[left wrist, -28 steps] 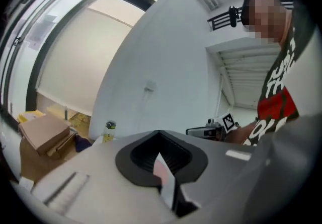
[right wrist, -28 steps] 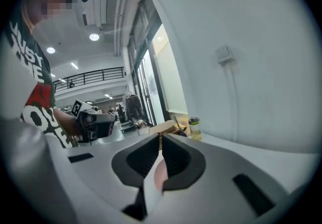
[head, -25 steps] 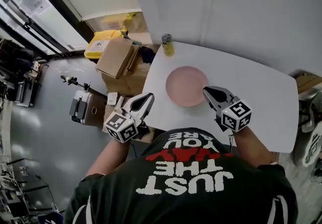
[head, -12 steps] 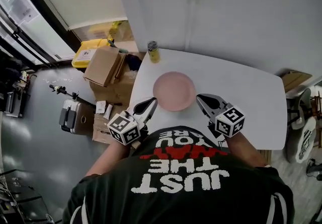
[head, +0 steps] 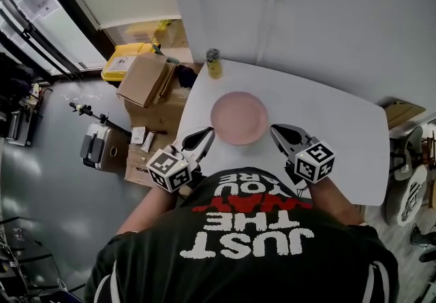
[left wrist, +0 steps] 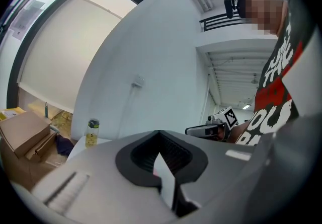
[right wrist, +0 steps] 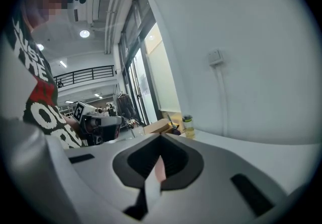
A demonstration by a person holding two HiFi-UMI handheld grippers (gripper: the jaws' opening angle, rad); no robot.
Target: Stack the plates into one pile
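Both sets of tongs are shut and empty. The left tongs point(head: 206, 133) and the right tongs point(head: 276, 130) sit just beside the near rim of the pink plate point(head: 238, 118), one on either side. The plate lies flat on the white table point(head: 334, 124), toward its left end and well short of the bottle point(head: 214, 63) at the far corner.

My worry is a shove. If I come in with the tips shut, they will push the rim rather than take it, and on that smooth top the plate would probably skate. A push from the right could send it toward the left edge, which is near.

From straight above I cannot tell whether the pink disc is one plate or a finished pile, and I see no other plate anywhere. Each gripper view gives only a pink sliver behind its closed tips. My own chest point(head: 252, 233) hides the table's near edge. I also cannot tell whether either tip touches the rim.
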